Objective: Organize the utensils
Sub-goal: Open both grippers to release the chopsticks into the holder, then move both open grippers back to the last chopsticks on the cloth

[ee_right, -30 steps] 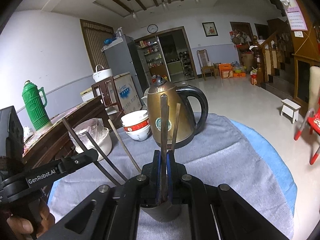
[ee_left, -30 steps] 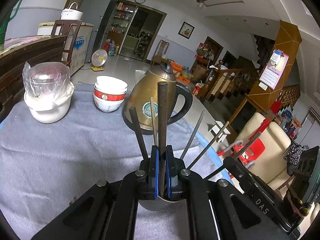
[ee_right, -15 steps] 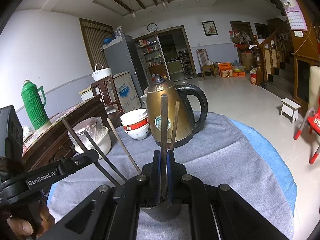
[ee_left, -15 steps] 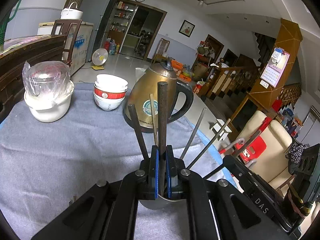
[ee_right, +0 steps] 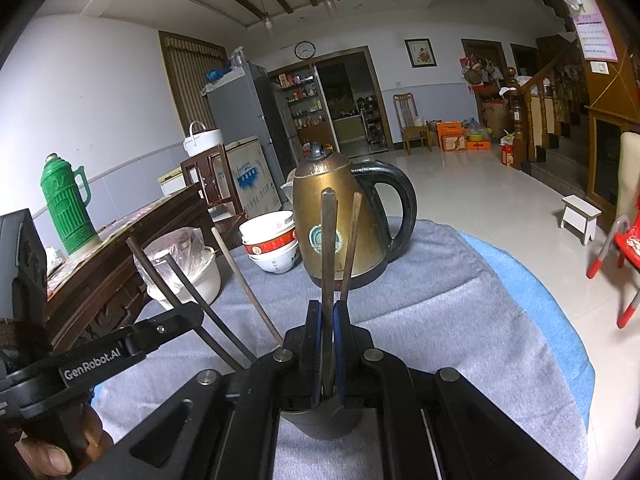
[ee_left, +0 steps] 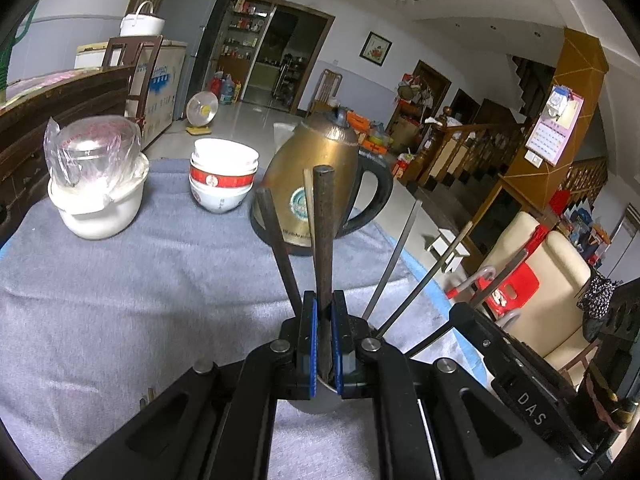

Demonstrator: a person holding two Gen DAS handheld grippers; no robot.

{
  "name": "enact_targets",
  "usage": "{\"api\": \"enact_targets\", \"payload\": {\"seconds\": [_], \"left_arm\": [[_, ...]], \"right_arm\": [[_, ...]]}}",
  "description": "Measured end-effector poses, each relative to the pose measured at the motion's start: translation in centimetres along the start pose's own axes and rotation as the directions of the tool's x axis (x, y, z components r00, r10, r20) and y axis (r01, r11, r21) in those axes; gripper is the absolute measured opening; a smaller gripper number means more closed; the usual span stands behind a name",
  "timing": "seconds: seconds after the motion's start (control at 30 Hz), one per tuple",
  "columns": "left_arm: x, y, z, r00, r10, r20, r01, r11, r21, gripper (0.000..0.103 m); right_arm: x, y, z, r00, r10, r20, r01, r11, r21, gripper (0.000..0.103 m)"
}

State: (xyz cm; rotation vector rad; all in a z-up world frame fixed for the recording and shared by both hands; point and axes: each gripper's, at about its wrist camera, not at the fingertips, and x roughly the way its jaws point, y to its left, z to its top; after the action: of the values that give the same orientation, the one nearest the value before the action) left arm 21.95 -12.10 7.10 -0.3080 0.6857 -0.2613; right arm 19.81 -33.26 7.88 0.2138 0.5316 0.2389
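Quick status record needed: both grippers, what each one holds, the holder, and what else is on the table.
left gripper: shut on a dark chopstick
right gripper: shut on a dark chopstick
holder: metal cup under the jaws, more chopsticks leaning in it
cloth: grey tablecloth
behind: brass kettle, stacked bowls, white pot

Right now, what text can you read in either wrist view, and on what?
"GenRobot.AI": on the left tongs' arm, right wrist view.
"DAS": on the right tongs' arm, left wrist view.
Kettle emblem and base print: too small.
Bowls red band, freezer lettering, wall calendar, clock: unreadable.
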Motion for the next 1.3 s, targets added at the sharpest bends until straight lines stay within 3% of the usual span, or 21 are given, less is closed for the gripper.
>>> {"api": "enact_targets", "payload": {"seconds": [0.13,0.2,0.23,0.27,0.33,0.37,0.4,0.43,0.6,0.7,0.77,0.93,1.0,1.1,1.3], "left_arm": [[-0.2,0.6,-0.1,1.0,0.02,-0.024,-0.021,1.0,-0.023,0.008],[-1.4,0.7,0.3,0.998,0.055,-0.007,-0.055,0.998,-0.023,0.025],[-2.3,0.7,0.5,0.998,0.064,0.015,-0.064,0.998,-0.023,0.047],[-3.1,0.8,0.6,0.997,0.069,0.04,-0.068,0.997,-0.025,0.06],[-5.9,1.2,0.8,0.99,0.077,0.114,-0.075,0.997,-0.027,0.062],[-7.0,1.5,0.9,0.988,0.082,0.13,-0.079,0.997,-0.023,0.064],[-7.9,1.8,0.8,0.987,0.084,0.14,-0.081,0.996,-0.022,0.065],[-9.1,2.3,0.7,0.984,0.09,0.157,-0.087,0.996,-0.024,0.067],[-13.4,6.7,-2.0,0.962,0.188,0.196,-0.177,0.981,-0.074,0.084],[-13.4,10.0,-4.8,0.955,0.27,0.123,-0.258,0.96,-0.11,0.085],[-12.7,12.5,-7.2,0.945,0.326,0.031,-0.32,0.938,-0.131,0.085],[-11.2,16.2,-12.1,0.916,0.376,-0.138,-0.396,0.902,-0.173,0.085],[-11.0,17.1,-13.6,0.906,0.385,-0.179,-0.414,0.892,-0.181,0.085],[-10.8,17.7,-14.9,0.9,0.381,-0.21,-0.419,0.889,-0.185,0.085],[-10.5,18.2,-15.6,0.905,0.358,-0.228,-0.402,0.895,-0.19,0.085]], "right_arm": [[0.6,-0.5,0.1,0.999,-0.009,-0.037,0.01,1.0,0.02,0.008],[0.4,-0.5,0.3,0.998,-0.037,-0.05,0.038,0.999,0.017,0.009],[0.1,-0.5,0.5,0.997,-0.057,-0.046,0.057,0.998,0.014,0.01],[-0.5,-0.5,0.6,0.997,-0.075,-0.035,0.076,0.997,0.015,0.014],[-1.7,-0.6,0.8,0.996,-0.086,-0.01,0.086,0.996,0.03,0.025],[-2.4,-0.7,0.9,0.996,-0.093,0.004,0.093,0.995,0.039,0.042],[-3.3,-0.7,0.9,0.996,-0.09,0.025,0.089,0.995,0.048,0.067],[-3.9,-0.7,0.8,0.995,-0.087,0.04,0.085,0.995,0.05,0.073],[-7.1,-0.2,-1.2,0.998,-0.06,0.036,0.058,0.998,0.037,0.073],[-6.6,0.3,-4.0,0.997,-0.021,-0.074,0.022,1.0,0.02,0.073],[-5.4,0.7,-6.7,0.984,0.017,-0.177,-0.014,1.0,0.017,0.073],[-1.8,3.0,-12.6,0.908,0.089,-0.408,-0.089,0.996,0.02,0.072],[-0.7,4.1,-13.6,0.88,0.117,-0.46,-0.123,0.992,0.016,0.071],[1.1,6.4,-14.1,0.843,0.146,-0.518,-0.167,0.986,0.006,0.043],[4.5,11.3,-13.8,0.799,0.183,-0.573,-0.236,0.972,-0.018,0.04]]}}
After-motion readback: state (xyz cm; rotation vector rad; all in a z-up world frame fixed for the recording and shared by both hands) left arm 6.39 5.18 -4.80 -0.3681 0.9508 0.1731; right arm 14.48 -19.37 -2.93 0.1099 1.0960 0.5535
